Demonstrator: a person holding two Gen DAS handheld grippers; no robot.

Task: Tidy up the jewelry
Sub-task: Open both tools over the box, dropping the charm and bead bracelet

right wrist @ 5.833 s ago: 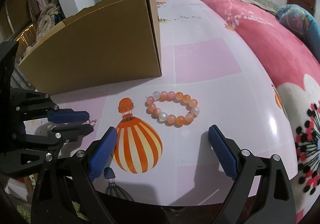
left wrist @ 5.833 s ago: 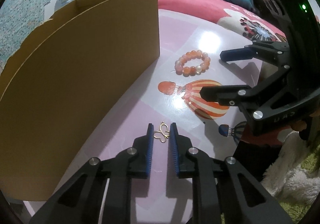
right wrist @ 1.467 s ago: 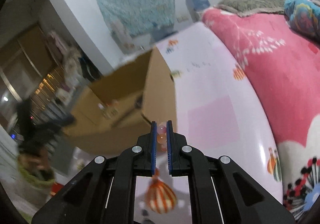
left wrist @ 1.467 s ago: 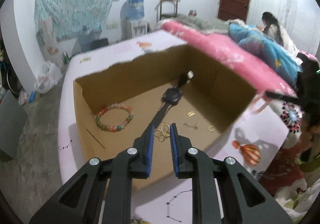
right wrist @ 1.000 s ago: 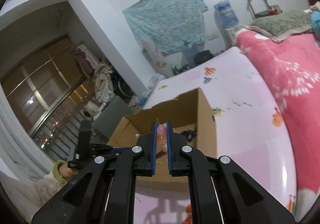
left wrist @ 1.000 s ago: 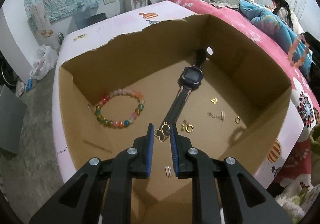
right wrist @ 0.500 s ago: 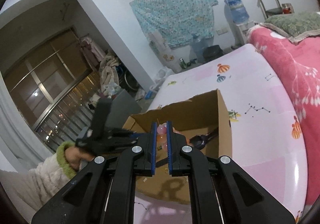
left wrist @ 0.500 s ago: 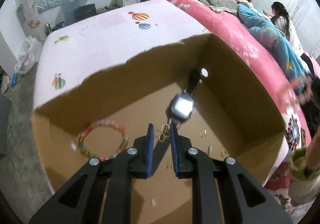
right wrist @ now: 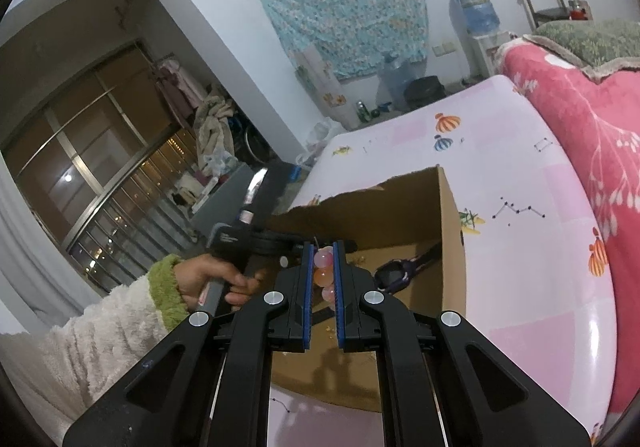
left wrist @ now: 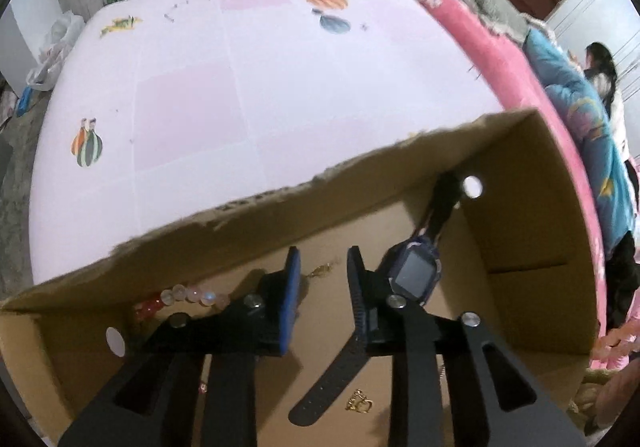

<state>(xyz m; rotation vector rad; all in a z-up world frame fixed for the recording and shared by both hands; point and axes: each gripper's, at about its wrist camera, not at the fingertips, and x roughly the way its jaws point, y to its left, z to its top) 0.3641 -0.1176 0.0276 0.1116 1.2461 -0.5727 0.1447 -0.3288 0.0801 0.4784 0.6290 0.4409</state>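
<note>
Cardboard box (left wrist: 520, 231) — gold charm (left wrist: 320, 270) beyond left gripper (left wrist: 322, 265)

Readable text: I find none in either view.
Watch (left wrist: 416, 274) screen: blank to me.
Cardboard box (left wrist: 520, 207): I see no print.
</note>
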